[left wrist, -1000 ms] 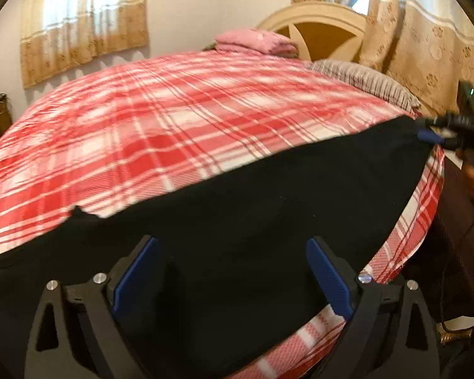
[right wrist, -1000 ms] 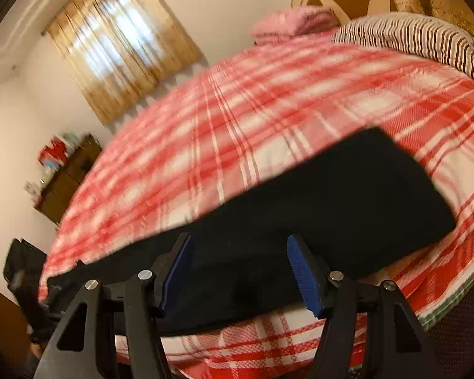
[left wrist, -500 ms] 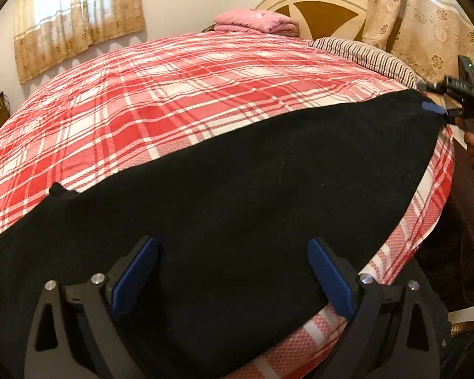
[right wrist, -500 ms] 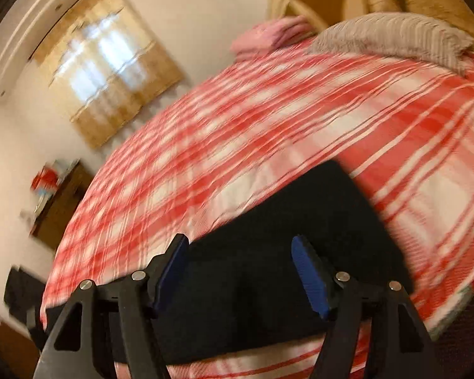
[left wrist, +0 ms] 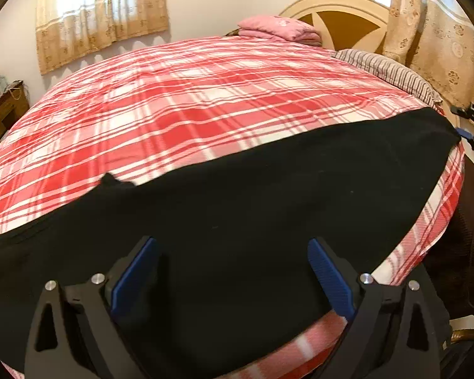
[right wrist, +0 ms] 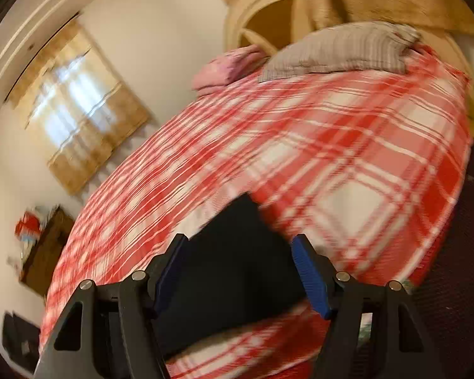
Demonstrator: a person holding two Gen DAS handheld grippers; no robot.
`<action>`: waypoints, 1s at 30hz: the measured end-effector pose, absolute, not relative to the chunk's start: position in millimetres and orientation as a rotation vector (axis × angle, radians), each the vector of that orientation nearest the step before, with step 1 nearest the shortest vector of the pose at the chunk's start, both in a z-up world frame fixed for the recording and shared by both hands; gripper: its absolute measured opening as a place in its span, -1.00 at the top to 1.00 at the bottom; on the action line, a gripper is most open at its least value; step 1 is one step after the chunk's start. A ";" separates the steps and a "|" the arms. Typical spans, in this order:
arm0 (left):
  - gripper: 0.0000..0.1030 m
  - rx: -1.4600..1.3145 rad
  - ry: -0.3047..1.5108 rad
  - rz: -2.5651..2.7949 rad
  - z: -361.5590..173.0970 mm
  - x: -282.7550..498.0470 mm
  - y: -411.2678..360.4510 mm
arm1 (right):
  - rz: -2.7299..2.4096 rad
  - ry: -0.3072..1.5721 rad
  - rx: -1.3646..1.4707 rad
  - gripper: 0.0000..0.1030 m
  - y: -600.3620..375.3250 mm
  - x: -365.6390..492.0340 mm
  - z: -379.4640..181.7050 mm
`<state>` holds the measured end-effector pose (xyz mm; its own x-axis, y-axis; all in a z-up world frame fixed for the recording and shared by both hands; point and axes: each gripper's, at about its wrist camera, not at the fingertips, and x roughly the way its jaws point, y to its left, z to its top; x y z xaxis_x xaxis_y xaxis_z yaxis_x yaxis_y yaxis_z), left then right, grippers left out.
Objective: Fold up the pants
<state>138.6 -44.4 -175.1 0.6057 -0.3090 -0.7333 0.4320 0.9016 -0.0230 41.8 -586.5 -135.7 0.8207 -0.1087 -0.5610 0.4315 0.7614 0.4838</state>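
pants (left wrist: 252,214) lie flat along the bed's (left wrist: 180,110) near edge, long axis left–right | left gripper (left wrist: 233,279) over their middle, jaws wide, empty | right gripper (right wrist: 238,273) at their right end – jaws apart, holding nothing | we judge the right nearer that end for the fold

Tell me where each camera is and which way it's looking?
Left wrist: on the left tool, looking down across the black pants on the plaid bed; its open blue fingers show, and the right tool at the right edge.
Right wrist: on the right tool, tilted, over the pants' end; its open fingers show.
Shared: pants, bed, pink pile, striped pillow.
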 end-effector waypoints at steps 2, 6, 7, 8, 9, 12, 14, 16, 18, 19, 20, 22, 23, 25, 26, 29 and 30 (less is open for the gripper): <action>-0.91 0.162 0.812 -0.406 -172.8 139.6 -35.3 | -0.319 0.532 0.667 -0.34 -593.4 38.2 -138.4; -0.91 0.133 0.773 -0.349 -161.2 142.0 -6.6 | -0.318 0.492 0.750 -0.34 -607.7 27.2 -142.9; -0.91 0.138 0.763 -0.327 -158.6 142.8 1.7 | -0.323 0.483 0.754 -0.34 -610.4 25.6 -141.5; -0.91 0.154 0.756 -0.294 -156.7 143.9 13.5 | -0.338 0.480 0.749 -0.34 -612.6 23.1 -139.9; -0.91 0.162 0.757 -0.273 -156.3 144.5 20.3 | -0.341 0.478 0.757 -0.34 -615.5 22.4 -139.9; -0.91 0.167 0.759 -0.177 -154.4 147.3 60.5 | -0.327 0.499 0.812 -0.33 -623.2 19.3 -144.7; -0.91 0.159 0.766 -0.122 -154.8 147.5 84.1 | -0.307 0.504 0.823 -0.24 -624.9 19.1 -147.3; -0.91 0.140 0.769 -0.063 -156.6 146.6 109.4 | -0.260 0.518 0.816 -0.15 -619.6 22.5 -148.7; -0.91 0.122 0.775 -0.004 -160.9 146.3 132.2 | -0.236 0.536 0.783 -0.15 -614.4 30.9 -148.6; -0.91 0.115 0.778 0.033 -163.5 146.4 144.3 | -0.216 0.546 0.765 -0.15 -612.7 36.5 -149.0; -0.91 0.115 0.779 0.056 -164.7 145.3 150.6 | -0.196 0.556 0.747 -0.14 -611.6 42.7 -149.1; -0.91 0.109 0.771 0.090 -166.8 145.4 161.7 | -0.192 0.580 0.702 -0.10 -611.8 54.3 -148.6; -0.91 0.099 0.766 0.113 -167.3 145.7 167.9 | -0.198 0.587 0.689 -0.05 -613.5 57.3 -147.8; -0.91 0.073 0.755 0.147 -167.5 146.5 177.4 | -0.187 0.616 0.656 -0.04 -616.5 68.7 -147.6; -0.91 0.063 0.753 0.150 -169.0 147.5 180.0 | -0.179 0.642 0.635 -0.04 -617.4 75.1 -148.5; -0.91 0.042 0.775 0.172 -178.8 152.4 186.3 | -0.082 0.671 0.665 0.08 -618.9 84.5 -152.1; -0.91 0.031 0.781 0.170 -181.5 152.9 188.1 | -0.054 0.683 0.679 0.09 -618.9 87.0 -154.8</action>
<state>152.9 188.1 -181.5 0.6971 0.1641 -0.6980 -0.1408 0.9858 0.0911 87.0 -618.9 -154.8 0.7830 0.1682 -0.5988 0.2607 0.7853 0.5615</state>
